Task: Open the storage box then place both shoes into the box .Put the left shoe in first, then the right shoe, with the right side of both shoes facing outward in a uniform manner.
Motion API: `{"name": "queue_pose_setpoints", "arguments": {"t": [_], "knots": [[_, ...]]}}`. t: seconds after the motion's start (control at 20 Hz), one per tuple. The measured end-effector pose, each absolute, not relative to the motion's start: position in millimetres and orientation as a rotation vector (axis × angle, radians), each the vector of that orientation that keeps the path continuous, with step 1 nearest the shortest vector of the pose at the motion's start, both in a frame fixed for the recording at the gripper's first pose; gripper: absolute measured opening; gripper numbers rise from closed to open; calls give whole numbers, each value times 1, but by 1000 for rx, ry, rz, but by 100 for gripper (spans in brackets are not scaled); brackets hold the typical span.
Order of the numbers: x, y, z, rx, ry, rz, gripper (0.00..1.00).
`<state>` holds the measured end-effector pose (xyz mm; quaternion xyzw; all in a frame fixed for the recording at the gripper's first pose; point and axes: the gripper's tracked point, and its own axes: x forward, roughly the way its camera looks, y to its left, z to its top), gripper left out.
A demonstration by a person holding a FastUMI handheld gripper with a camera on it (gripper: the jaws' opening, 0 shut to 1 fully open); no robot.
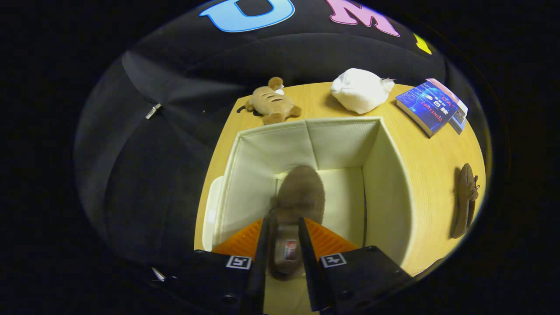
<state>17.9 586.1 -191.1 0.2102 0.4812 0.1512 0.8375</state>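
Over table (420, 175), tongs (283, 229) clamp shoe (299, 192) inside box (385, 175).

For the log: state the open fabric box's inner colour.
Cream-white fabric storage box, best in gripper view.

The hand-held gripper (283, 238) points down from above, with its two fingers (261, 245) reaching forward and a little toward each other at the tips. The fingers are close together, with just a narrow gap between them. Both fingers press on the sides of a brown shoe (297, 197), one on each side, near its heel end. The shoe hangs between them with its toe pointing away from the gripper. The wide body of the gripper sits behind the fingers, one block on each side.
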Motion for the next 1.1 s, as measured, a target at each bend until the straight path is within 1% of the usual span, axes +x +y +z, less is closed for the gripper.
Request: {"name": "queue_pose_setpoints", "arguments": {"t": [0.05, 0.1, 0.15, 0.4, 0.5, 0.6, 0.75, 0.9, 0.95, 1.1], "knots": [[16, 587, -189, 449, 1017, 334, 49], [15, 587, -187, 446, 1018, 346, 59], [14, 586, -186, 440, 1015, 357, 64], [8, 570, -161, 427, 926, 430, 72], [5, 556, -144, 426, 880, 460, 80], [6, 537, -125, 422, 818, 481, 83], [3, 497, -96, 367, 700, 514, 86], [-8, 439, -79, 279, 585, 527, 93], [-15, 412, -77, 249, 553, 517, 93], [-35, 352, -99, 211, 561, 475, 93]]}}
